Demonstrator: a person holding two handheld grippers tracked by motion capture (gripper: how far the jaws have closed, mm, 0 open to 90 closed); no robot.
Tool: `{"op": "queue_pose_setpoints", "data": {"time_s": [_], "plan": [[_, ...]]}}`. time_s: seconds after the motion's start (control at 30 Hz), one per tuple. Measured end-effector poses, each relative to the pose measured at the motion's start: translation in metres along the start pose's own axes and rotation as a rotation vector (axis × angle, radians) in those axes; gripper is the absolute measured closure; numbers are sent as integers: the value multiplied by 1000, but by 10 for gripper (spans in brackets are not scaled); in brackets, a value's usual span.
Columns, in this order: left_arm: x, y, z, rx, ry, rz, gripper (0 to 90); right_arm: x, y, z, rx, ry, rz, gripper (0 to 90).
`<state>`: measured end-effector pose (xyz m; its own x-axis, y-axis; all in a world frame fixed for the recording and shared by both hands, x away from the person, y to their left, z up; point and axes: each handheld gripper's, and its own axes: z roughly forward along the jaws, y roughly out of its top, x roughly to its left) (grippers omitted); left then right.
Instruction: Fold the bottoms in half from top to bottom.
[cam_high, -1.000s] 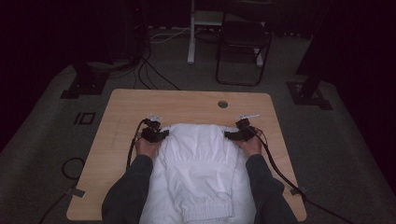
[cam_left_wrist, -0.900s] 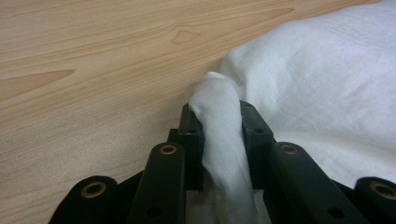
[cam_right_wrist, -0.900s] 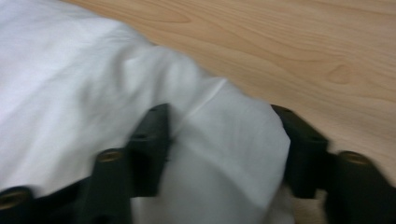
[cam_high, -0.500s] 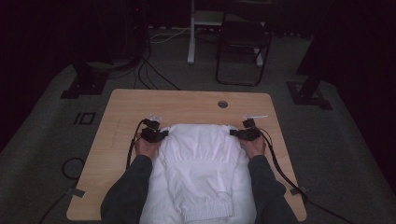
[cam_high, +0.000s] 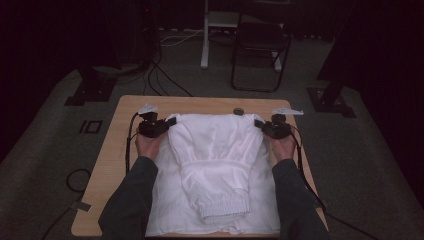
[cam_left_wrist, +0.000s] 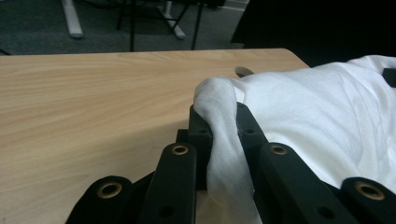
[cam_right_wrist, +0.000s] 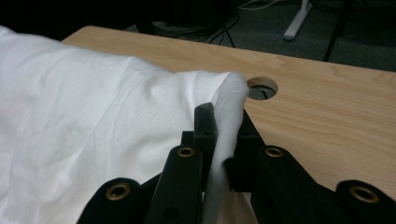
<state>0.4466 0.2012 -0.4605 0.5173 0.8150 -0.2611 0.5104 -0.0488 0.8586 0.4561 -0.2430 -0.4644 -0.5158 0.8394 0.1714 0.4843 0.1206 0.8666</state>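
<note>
High view: a white garment (cam_high: 215, 165) is spread on the wooden worktop (cam_high: 115, 165), and its far edge is held up off the wood between the two tongs. The left tongs (cam_high: 159, 125) are clamped on the far left corner of the garment; their jaws have just been closing, with a fold of cloth pinched between them. The right tongs (cam_high: 267, 126) are closed on the far right corner, near the round hole (cam_high: 238, 111) beyond the garment.
</note>
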Motion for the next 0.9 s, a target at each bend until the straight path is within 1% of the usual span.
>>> {"op": "queue_pose_setpoints", "data": {"time_s": [0.03,0.07,0.13,0.17,0.2,0.27,0.3,0.33,0.37,0.43,0.47,0.5,0.53,0.57,0.6,0.63,0.67,0.7,0.77,0.8,0.87,0.9], "plan": [[-1,-3,-4,0,-12,1,817,1,-2,-3,-1,6,-5,843],[-2,-7,-9,-3,-25,6,817,1,-6,-7,-6,19,-10,842],[-5,-13,-19,-16,-60,2,817,4,-13,-16,-18,51,-19,842],[-10,-18,-27,-24,-79,8,817,5,-16,-21,-20,58,-27,842],[-14,-21,-33,-21,-86,27,817,8,-21,-28,-25,73,-35,842],[-21,-29,-45,-20,-105,57,816,13,-30,-39,-20,83,-71,842],[-26,-36,-52,-12,-116,76,816,15,-33,-44,-19,90,-76,841],[-31,-42,-57,4,-118,97,816,18,-40,-51,-15,99,-88,841],[-36,-51,-62,27,-121,119,816,21,-47,-56,-13,105,-92,841],[-41,-65,-67,64,-132,129,815,26,-62,-63,15,110,-106,840],[-43,-71,-68,84,-132,131,815,29,-70,-65,31,110,-115,840],[-45,-82,-70,117,-131,137,815,32,-77,-67,41,115,-113,839],[-46,-89,-70,135,-133,138,814,35,-88,-69,64,121,-116,838],[-47,-99,-70,170,-134,135,814,36,-95,-70,72,124,-114,838],[-47,-105,-69,189,-132,131,813,39,-106,-71,88,135,-96,837],[-48,-117,-67,232,-126,137,813,40,-112,-71,99,140,-93,837],[-49,-122,-65,255,-122,138,813,43,-123,-70,130,143,-92,836],[-50,-129,-61,285,-112,155,813,45,-128,-69,153,144,-91,836],[-53,-139,-52,330,-76,195,812,49,-140,-64,204,135,-113,835],[-54,-140,-48,338,-67,204,812,51,-146,-59,232,128,-121,835],[-55,-140,-43,333,-52,213,813,53,-150,-53,248,105,-137,835],[-56,-138,-39,331,-34,230,813,54,-150,-51,250,99,-138,835]]}}
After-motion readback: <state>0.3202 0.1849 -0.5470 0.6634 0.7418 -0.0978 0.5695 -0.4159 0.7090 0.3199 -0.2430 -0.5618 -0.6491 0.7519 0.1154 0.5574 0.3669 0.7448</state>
